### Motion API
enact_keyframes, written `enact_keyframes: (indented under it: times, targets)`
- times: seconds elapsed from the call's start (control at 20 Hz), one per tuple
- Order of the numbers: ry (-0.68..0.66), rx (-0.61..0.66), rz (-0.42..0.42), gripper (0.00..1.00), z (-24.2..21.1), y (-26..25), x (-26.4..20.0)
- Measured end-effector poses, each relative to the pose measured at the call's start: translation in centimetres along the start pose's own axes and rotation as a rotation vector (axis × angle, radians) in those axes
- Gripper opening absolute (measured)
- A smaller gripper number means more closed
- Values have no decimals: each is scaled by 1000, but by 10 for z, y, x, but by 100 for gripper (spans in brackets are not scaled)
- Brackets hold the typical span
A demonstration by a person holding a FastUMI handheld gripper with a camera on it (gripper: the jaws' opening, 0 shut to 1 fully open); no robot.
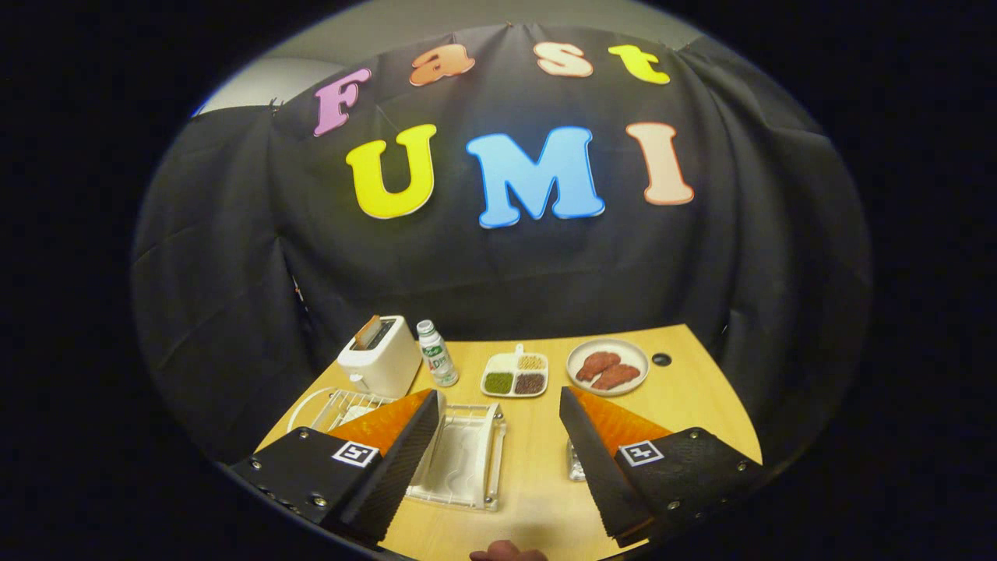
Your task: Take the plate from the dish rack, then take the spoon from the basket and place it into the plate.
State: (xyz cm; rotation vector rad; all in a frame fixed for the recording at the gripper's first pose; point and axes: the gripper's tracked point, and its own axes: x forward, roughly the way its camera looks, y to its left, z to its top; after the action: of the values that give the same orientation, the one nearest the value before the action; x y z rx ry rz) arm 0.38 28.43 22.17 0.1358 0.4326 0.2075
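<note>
Claw [498, 460] bears square coded tags and screws.

1 toaster [379, 356] | 1 bottle [436, 353] | 1 divided tray [515, 374], 3 filled sections | 1 plate [607, 366] w/ 2 meat pcs | 1 wire rack [343, 407] | 1 clear basket [465, 456] | gripper [498, 456]: 2 fingers, spread apart

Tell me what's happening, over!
Gripper open, holding nothing, high above the table. Plate in the dish rack, under one finger. Toaster and bottle stand just beyond the rack.
</note>
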Motion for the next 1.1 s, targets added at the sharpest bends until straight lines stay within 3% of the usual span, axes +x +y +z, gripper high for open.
enact_keyframes:
  times: [0.2,0.65,0.9,1.1]
  targets:
    - [144,56,45,97,-17,20,21]
    - [339,43,85,97,-42,54,64]
    - [407,0,87,97,-50,74,89]
    - [448,-35,42,97,-64,78,117]
